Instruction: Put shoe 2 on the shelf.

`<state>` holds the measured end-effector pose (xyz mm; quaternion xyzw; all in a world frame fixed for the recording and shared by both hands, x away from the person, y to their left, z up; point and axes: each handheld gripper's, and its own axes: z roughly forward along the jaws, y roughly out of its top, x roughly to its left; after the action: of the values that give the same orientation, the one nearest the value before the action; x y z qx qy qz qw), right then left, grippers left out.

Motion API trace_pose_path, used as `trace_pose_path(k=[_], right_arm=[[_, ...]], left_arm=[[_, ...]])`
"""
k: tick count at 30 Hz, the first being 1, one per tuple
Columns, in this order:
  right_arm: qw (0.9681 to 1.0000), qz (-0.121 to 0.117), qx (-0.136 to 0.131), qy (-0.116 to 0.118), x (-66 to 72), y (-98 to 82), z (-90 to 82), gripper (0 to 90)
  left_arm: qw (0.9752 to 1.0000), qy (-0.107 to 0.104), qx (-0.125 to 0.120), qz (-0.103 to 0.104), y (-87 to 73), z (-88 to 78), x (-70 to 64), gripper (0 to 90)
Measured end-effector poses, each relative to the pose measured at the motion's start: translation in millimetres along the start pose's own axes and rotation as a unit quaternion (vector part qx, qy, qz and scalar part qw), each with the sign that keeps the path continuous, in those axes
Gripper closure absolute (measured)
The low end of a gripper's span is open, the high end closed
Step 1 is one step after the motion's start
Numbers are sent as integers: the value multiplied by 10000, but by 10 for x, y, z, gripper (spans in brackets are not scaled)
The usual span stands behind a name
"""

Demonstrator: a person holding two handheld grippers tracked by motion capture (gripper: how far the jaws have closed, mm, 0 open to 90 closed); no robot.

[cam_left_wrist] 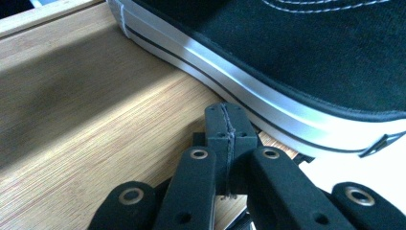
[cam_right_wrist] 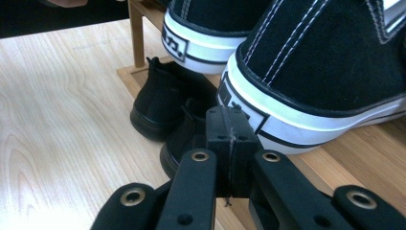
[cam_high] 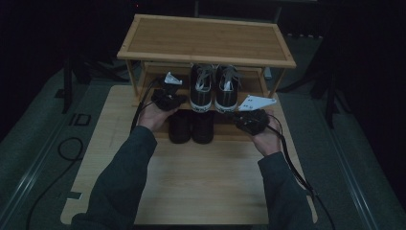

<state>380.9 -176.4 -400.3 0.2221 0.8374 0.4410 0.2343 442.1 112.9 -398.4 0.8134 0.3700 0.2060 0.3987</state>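
My left gripper [cam_left_wrist: 225, 125]: jaws pressed together, nothing between them, tips just beside the white sole edge of the left sneaker [cam_left_wrist: 306, 52] on the middle shelf [cam_left_wrist: 95, 124]. My right gripper [cam_right_wrist: 229, 129]: jaws likewise pressed together and empty, tips at the heel of the right sneaker [cam_right_wrist: 325, 62].

From the high view, both sneakers sit side by side on the middle shelf of the bamboo shoe rack [cam_high: 206, 40], heels toward me and overhanging the near edge. A pair of black boots [cam_high: 191, 127] stands directly below, on the lowest shelf. The rack rests at the far end of the wooden table [cam_high: 191, 187].

Risks, as I judge them: closed tips can only push, so a nudge at the sole could skew a sneaker or slide it off the near edge onto the boots. Uneven pressure from the two sides would twist the pair apart. Cables trailing near the rack legs could snag.
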Motion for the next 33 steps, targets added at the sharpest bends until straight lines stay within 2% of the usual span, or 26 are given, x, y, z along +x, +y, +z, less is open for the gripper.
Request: trace_pose_path(k=[6, 12, 20, 26, 33], right_arm=[[10000, 2, 8, 25, -3, 24, 12, 900], [9997, -132, 195, 113, 31, 5, 112, 900], [9996, -132, 206, 123, 24, 26, 116, 900], [9993, -245, 253, 101, 49, 81, 150, 900], [9993, -237, 263, 133, 45, 61, 155, 900]], left_arm=[[10000, -7, -4, -6, -1, 0, 1, 900], [10000, -21, -8, -9, -3, 0, 5, 900], [10000, -7, -7, -16, -2, 1, 1, 900], [10000, -6, -8, -6, -4, -1, 2, 900], [10000, -23, -43, -38, -11, 0, 3, 900]])
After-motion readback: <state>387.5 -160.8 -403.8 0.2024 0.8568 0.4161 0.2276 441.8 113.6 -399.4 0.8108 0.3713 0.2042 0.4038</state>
